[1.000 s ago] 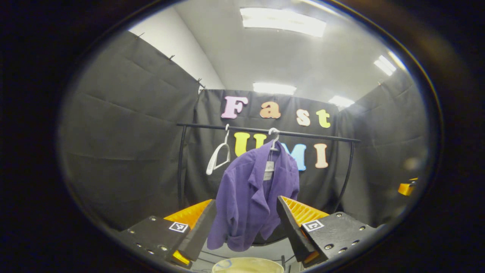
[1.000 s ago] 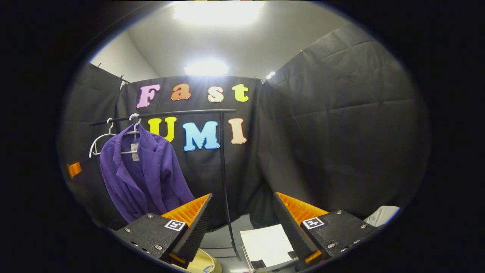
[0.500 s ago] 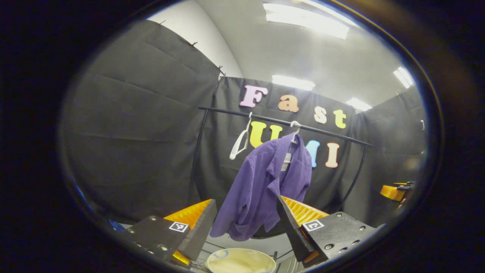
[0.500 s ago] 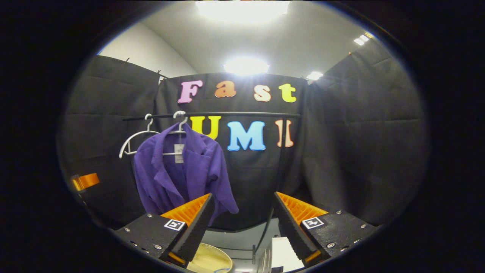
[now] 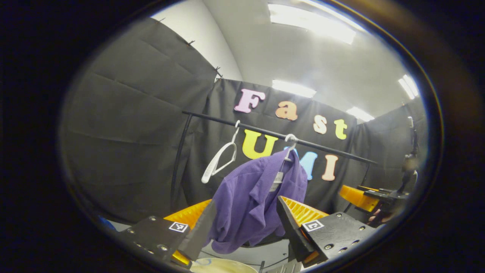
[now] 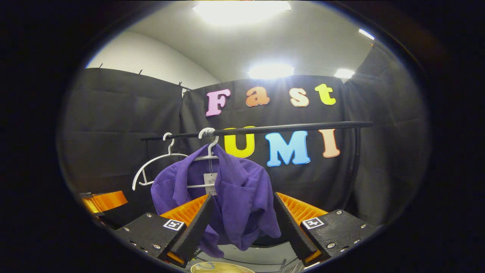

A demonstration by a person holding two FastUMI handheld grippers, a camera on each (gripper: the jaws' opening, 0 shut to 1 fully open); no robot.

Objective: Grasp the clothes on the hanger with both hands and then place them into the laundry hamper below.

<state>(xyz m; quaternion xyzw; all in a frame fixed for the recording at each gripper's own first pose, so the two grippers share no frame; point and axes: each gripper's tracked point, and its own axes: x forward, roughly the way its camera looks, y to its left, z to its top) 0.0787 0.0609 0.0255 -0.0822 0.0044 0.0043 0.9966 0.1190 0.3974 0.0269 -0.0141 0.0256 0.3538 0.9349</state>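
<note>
A purple jacket (image 5: 254,201) (image 6: 235,197) hangs on a white hanger (image 6: 207,151) from a black rail (image 5: 273,133) (image 6: 288,128). My left gripper (image 5: 244,223) is open, its fingers framing the jacket's lower part from a distance. My right gripper (image 6: 240,223) is open too, and the jacket's hem shows between its fingers, farther off. The right gripper (image 5: 363,197) also appears at the right edge of the left gripper view, and the left gripper (image 6: 104,203) at the left edge of the right gripper view. The cream rim of the laundry hamper (image 5: 221,266) (image 6: 219,267) peeks in below the jacket.
An empty white hanger (image 5: 221,161) (image 6: 155,167) hangs on the rail left of the jacket. The rail's black uprights (image 5: 178,167) (image 6: 355,167) stand at either end. Black cloth walls close the booth on all sides.
Both grippers have swung toward the jacket. In the right gripper view it moved from the left into the middle between the fingers. Both grippers stayed open.
</note>
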